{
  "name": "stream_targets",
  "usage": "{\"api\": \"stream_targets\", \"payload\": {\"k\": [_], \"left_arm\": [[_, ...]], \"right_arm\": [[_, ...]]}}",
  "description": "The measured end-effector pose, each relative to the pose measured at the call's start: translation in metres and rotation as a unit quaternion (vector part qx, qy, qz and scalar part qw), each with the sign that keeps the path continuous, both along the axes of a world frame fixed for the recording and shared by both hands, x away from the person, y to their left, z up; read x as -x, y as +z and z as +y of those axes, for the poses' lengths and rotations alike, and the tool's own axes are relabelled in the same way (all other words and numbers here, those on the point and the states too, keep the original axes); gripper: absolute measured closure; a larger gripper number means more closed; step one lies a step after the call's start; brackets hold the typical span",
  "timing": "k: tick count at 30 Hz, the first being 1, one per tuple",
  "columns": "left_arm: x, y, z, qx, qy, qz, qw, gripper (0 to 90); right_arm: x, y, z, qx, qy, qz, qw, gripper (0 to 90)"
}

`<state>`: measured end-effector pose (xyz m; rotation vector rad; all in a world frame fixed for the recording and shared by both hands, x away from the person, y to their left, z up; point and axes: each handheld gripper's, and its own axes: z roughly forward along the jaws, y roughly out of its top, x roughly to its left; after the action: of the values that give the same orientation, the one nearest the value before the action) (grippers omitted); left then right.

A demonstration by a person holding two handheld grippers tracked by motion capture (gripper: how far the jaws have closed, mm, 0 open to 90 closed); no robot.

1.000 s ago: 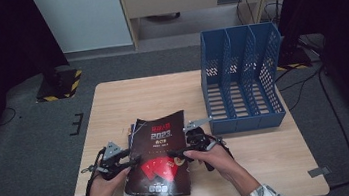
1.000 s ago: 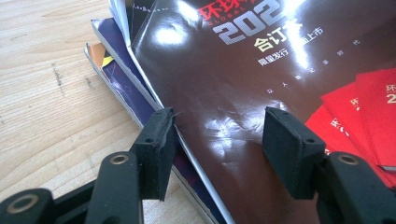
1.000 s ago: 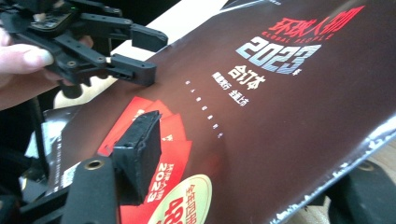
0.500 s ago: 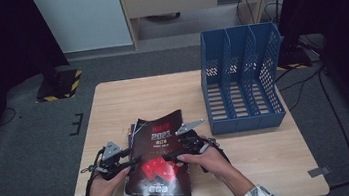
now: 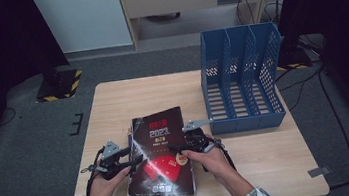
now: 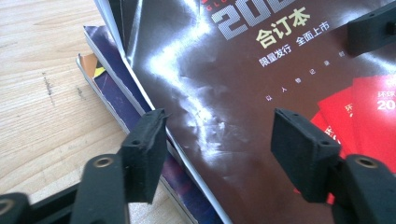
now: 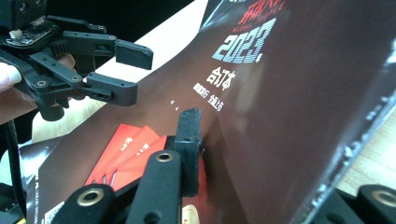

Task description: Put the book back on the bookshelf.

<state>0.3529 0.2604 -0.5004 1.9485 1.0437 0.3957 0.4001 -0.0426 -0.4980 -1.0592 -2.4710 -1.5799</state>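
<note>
On the wooden desk (image 5: 127,98) a stack of magazines lies at about 6 o'clock from the desk's middle, close to the person's edge, and the top magazine (image 5: 161,150), dark and glossy with red cards printed on its cover, is the one in hand. The left hand-held gripper (image 5: 132,160) sits at the magazine's 9 o'clock edge; in the left gripper view its jaws stand apart and have just been widening, one pad over the cover and the other just off the edge, above the lower magazines (image 6: 116,100), neither pressing on anything, so it is released. The right hand-held gripper (image 5: 181,149) works at the 3 o'clock edge. Its jaws have just been closing with the cover between them: in the right gripper view one pad lies flat on the printed face while the other sits beyond the page edge at lower right, and the right side of the top magazine curls upward off the stack, so it is grasping that cover. That view also shows the left hand-held gripper farther off at 10 o'clock, jaws parted over the far edge. A blue file rack (image 5: 241,77) with upright dividers stands at 2 o'clock from the stack, well apart from both hands.
</note>
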Motion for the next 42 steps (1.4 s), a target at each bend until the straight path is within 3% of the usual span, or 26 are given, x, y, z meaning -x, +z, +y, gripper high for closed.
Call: {"api": "stream_targets", "payload": {"k": [8, 17, 24, 27, 31, 37, 42], "left_arm": [[0.0, 0.007, 0.003, 0.013, 0.012, -0.016, 0.9997, 28.8], [-0.006, 0.024, 0.008, 0.022, 0.035, -0.055, 0.9976, 18.9], [-0.025, 0.036, 0.01, 0.058, 0.056, -0.045, 0.9958, 17.2], [-0.023, 0.031, 0.007, 0.087, 0.066, -0.052, 0.9926, 16.2], [-0.017, 0.017, -0.004, 0.055, 0.042, -0.038, 0.9969, 15.4], [-0.013, 0.013, -0.008, 0.058, 0.024, -0.036, 0.9974, 15.0], [-0.018, 0.006, -0.013, 0.053, 0.009, -0.019, 0.9984, 14.9]], "right_arm": [[0.003, 0.007, 0.0, -0.01, 0.001, -0.033, 0.9994, 79.0], [0.003, 0.019, 0.0, -0.009, -0.005, -0.078, 0.9969, 81.2], [-0.009, 0.029, -0.004, -0.014, -0.024, -0.097, 0.9949, 82.2], [-0.01, 0.031, -0.005, -0.018, -0.024, -0.109, 0.9935, 82.2], [-0.003, 0.033, -0.008, -0.031, -0.028, -0.126, 0.9911, 82.4], [-0.001, 0.036, -0.009, -0.037, -0.028, -0.137, 0.9895, 82.6], [-0.002, 0.037, -0.008, -0.039, -0.025, -0.144, 0.9885, 83.0]]}}
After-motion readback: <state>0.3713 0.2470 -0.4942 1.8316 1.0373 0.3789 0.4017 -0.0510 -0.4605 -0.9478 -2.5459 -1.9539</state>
